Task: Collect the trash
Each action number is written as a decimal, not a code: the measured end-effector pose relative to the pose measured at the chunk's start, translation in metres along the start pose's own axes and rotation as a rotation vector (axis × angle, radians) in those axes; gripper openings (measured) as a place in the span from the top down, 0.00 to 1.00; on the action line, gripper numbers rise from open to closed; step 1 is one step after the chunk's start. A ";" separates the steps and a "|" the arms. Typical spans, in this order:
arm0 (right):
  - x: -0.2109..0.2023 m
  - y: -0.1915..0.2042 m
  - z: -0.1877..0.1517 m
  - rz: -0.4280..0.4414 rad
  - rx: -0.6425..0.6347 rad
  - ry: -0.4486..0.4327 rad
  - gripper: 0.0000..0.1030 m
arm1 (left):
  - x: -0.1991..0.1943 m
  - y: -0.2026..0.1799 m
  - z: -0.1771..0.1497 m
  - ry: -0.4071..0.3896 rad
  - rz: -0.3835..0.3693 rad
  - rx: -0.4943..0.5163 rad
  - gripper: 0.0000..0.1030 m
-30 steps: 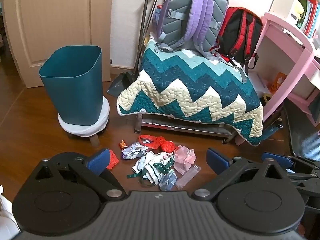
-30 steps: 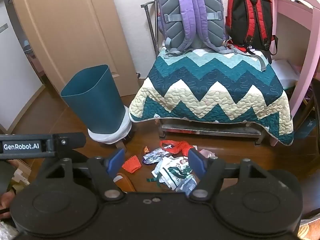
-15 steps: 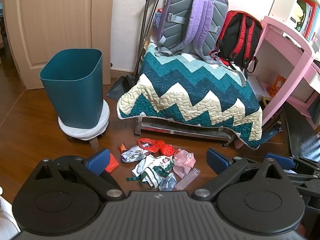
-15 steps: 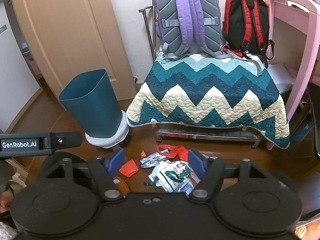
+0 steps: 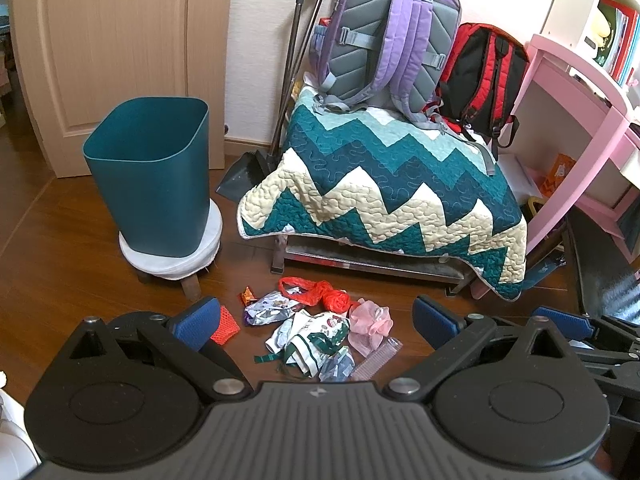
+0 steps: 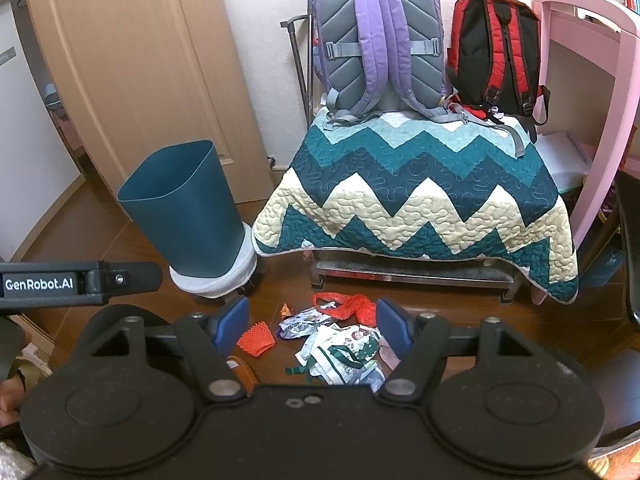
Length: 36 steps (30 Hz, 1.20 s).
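Observation:
A heap of trash lies on the wooden floor: a red plastic bag point(image 5: 316, 292), foil wrappers point(image 5: 268, 308), a green and white wrapper point(image 5: 320, 336), a pink crumpled piece point(image 5: 370, 322), an orange net point(image 5: 224, 324) and a clear ribbed tube point(image 5: 380, 358). The heap also shows in the right wrist view point(image 6: 340, 340). A teal bin point(image 5: 150, 176) stands on a low white stool point(image 5: 172, 256) to the left. My left gripper point(image 5: 316, 322) is open and empty above the heap. My right gripper point(image 6: 312, 320) is open and empty above the heap.
A bench under a zigzag quilt point(image 5: 384, 188) stands behind the trash, with a purple backpack point(image 5: 384, 36) and a red and black backpack point(image 5: 484, 76) on it. A dustpan point(image 5: 244, 176) leans at the wall. A pink desk point(image 5: 580, 128) stands at the right, a door point(image 5: 120, 40) at the left.
Both grippers have drawn back and risen a little, so the trash and bench sit lower and smaller in view. Both stay open and empty.

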State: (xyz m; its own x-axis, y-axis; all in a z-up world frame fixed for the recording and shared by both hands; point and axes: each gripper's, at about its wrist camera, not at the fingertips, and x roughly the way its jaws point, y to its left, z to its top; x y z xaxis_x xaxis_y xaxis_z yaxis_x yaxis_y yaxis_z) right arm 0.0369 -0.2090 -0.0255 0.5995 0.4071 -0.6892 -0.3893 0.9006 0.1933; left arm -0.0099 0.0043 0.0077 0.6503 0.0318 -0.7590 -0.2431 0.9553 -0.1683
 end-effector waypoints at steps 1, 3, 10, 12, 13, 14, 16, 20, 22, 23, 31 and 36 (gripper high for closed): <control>0.000 0.001 0.000 -0.001 -0.002 -0.001 0.32 | 0.000 0.000 0.000 0.000 0.000 0.000 0.00; -0.001 0.000 0.001 -0.001 -0.002 -0.001 0.32 | 0.000 0.000 0.000 0.001 0.001 -0.001 0.00; -0.001 0.000 0.001 0.000 -0.003 -0.002 0.32 | 0.000 -0.001 0.001 0.002 0.001 -0.001 0.00; -0.001 0.000 0.001 0.001 -0.003 -0.001 0.32 | 0.000 -0.001 0.001 0.002 0.001 -0.001 0.00; -0.001 0.000 0.001 0.000 -0.003 -0.002 0.32 | 0.000 -0.001 0.001 0.002 0.001 -0.001 0.00; -0.001 0.000 0.001 0.000 -0.003 -0.002 0.32 | 0.000 -0.001 0.001 0.002 0.001 -0.001 0.00; 0.000 0.000 0.001 0.001 -0.004 -0.002 0.32 | 0.000 -0.001 0.001 0.002 0.001 0.000 0.00; 0.000 0.000 0.001 0.001 -0.004 -0.003 0.32 | 0.000 -0.001 0.001 0.003 0.001 -0.001 0.00; 0.000 0.000 0.001 0.001 -0.003 -0.003 0.32 | 0.000 -0.001 0.001 0.004 0.002 -0.002 0.00; 0.000 0.000 0.001 0.001 -0.003 -0.002 0.32 | 0.000 -0.001 0.001 0.005 0.001 -0.002 0.00; 0.001 0.000 0.000 0.001 -0.003 -0.001 0.32 | 0.005 0.000 -0.003 0.013 0.002 -0.002 0.00; 0.007 -0.002 0.001 0.003 0.001 0.014 0.32 | 0.011 0.001 -0.002 0.032 -0.002 -0.008 0.00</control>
State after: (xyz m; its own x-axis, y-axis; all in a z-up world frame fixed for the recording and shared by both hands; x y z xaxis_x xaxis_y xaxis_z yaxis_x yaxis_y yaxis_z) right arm 0.0421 -0.2076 -0.0302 0.5887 0.4075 -0.6982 -0.3901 0.8996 0.1961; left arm -0.0042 0.0053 -0.0021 0.6272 0.0207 -0.7786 -0.2477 0.9530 -0.1742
